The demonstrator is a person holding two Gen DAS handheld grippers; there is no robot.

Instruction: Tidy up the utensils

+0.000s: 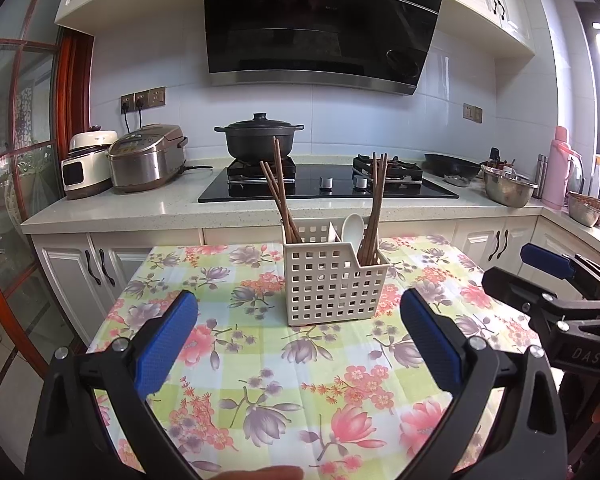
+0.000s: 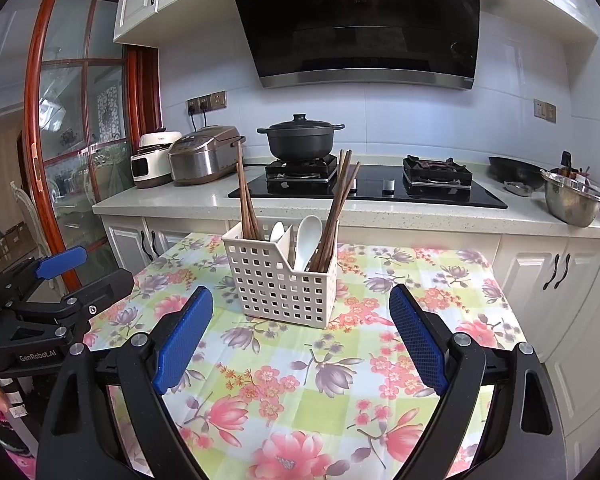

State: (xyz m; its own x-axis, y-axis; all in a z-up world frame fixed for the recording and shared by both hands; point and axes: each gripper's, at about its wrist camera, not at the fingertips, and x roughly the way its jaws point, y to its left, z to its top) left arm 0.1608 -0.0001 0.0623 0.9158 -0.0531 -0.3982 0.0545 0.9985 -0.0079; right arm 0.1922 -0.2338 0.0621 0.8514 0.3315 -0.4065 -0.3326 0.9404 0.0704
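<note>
Both grippers hover low over the flowered tablecloth (image 1: 260, 360), side by side. Left gripper (image 1: 299, 312) has its blue pads spread wide, nothing between them. Right gripper (image 2: 301, 306) is just as wide and empty too. Ahead on the cloth stands the white utensil basket (image 1: 332, 284), apart from both. Brown chopsticks (image 1: 278, 192) lean out of its left and right compartments, and a white spoon (image 2: 309, 236) sits in the middle one.

A white perforated plastic caddy (image 1: 334, 284) holds matt wooden chopsticks (image 1: 374, 208) and a glossy spoon (image 2: 309, 240) on a smooth floral tablecloth (image 1: 268, 360).
</note>
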